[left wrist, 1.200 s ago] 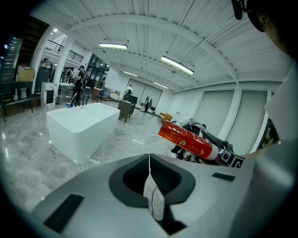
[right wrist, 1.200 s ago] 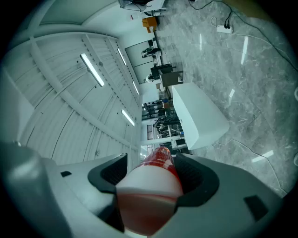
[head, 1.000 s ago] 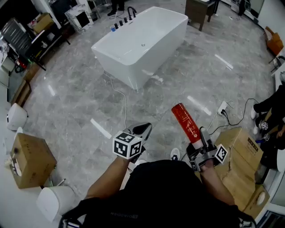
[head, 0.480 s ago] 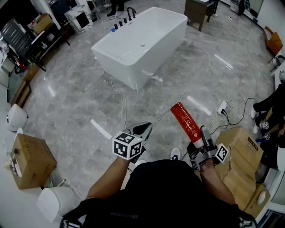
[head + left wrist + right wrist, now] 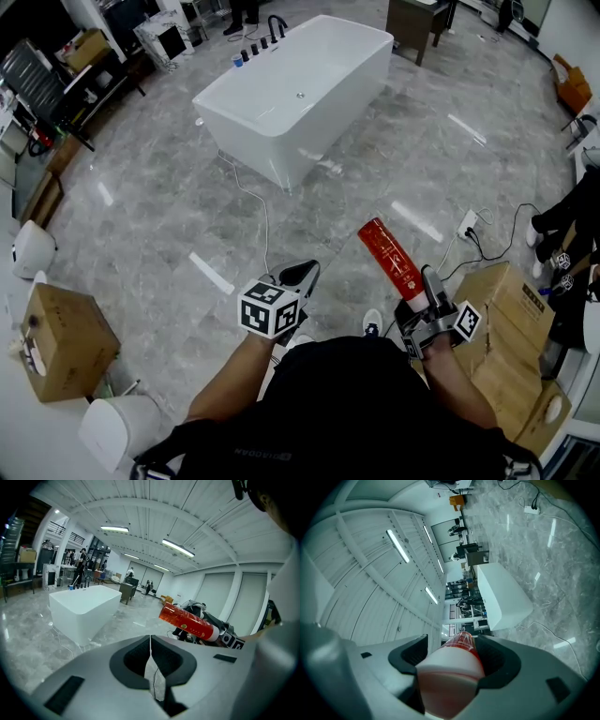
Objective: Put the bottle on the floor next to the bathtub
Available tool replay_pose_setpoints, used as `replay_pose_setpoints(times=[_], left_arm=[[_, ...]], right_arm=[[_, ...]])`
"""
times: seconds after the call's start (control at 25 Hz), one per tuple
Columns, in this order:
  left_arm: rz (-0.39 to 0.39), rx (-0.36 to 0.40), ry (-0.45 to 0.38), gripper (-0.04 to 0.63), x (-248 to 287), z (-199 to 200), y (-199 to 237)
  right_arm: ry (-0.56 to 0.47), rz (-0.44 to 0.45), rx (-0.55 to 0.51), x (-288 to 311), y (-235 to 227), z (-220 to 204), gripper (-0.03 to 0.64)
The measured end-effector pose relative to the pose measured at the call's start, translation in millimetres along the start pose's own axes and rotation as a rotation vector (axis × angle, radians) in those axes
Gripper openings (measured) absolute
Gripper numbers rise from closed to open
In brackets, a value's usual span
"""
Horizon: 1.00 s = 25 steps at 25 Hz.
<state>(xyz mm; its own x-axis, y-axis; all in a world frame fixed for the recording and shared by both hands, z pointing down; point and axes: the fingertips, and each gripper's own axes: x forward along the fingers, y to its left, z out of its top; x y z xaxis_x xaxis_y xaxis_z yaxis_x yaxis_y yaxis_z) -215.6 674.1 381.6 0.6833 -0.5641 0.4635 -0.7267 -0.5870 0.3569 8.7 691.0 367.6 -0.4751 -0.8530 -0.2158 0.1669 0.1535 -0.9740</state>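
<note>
Right gripper point(image 5: 419, 292) was clenched on the red bottle point(image 5: 389, 255). In the right gripper view we saw both pads pressed on its white end, the red body running out past the jaws. Left gripper point(image 5: 301, 274) was pinched together on nothing, with only a hairline slit between its pads. We judged it idle.

The bottle was in the air, well apart from the bathtub point(image 5: 272, 131) and close to the person's body. Its long axis was tilted, not upright: white end in the jaws, red end raised and leaning toward the bathtub's near end.

The relation that matters: the bathtub lay ahead of the right gripper and off to its left, across open grey floor point(image 5: 375, 169). The left gripper sat a little nearer the bathtub's near corner, but the right one held the load.

We judged the carry hardly begun. The coming move calls for travel forward and leftward, then righting the bottle before it meets the floor just beside the bathtub's wall.

A white cable point(image 5: 259, 211) trailed from the bathtub's near corner toward the person, so that patch looked best avoided
</note>
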Motion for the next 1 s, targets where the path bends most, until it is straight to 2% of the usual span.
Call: replay_pose_setpoints(times=[0.56, 0.8, 1.0], left_arm=[[-0.009, -0.030, 0.025, 0.019, -48, -36, 38], [0.000, -0.039, 0.024, 0.020, -46, -31, 49], [0.016, -0.034, 0.025, 0.019, -24, -15, 55]], right_arm=[[-0.050, -0.059, 0.023, -1, -26, -52, 0.319], [-0.039, -0.075, 0.030, 10, -27, -50, 0.319], [-0.017, -0.067, 0.049, 30, -33, -28, 0.319]])
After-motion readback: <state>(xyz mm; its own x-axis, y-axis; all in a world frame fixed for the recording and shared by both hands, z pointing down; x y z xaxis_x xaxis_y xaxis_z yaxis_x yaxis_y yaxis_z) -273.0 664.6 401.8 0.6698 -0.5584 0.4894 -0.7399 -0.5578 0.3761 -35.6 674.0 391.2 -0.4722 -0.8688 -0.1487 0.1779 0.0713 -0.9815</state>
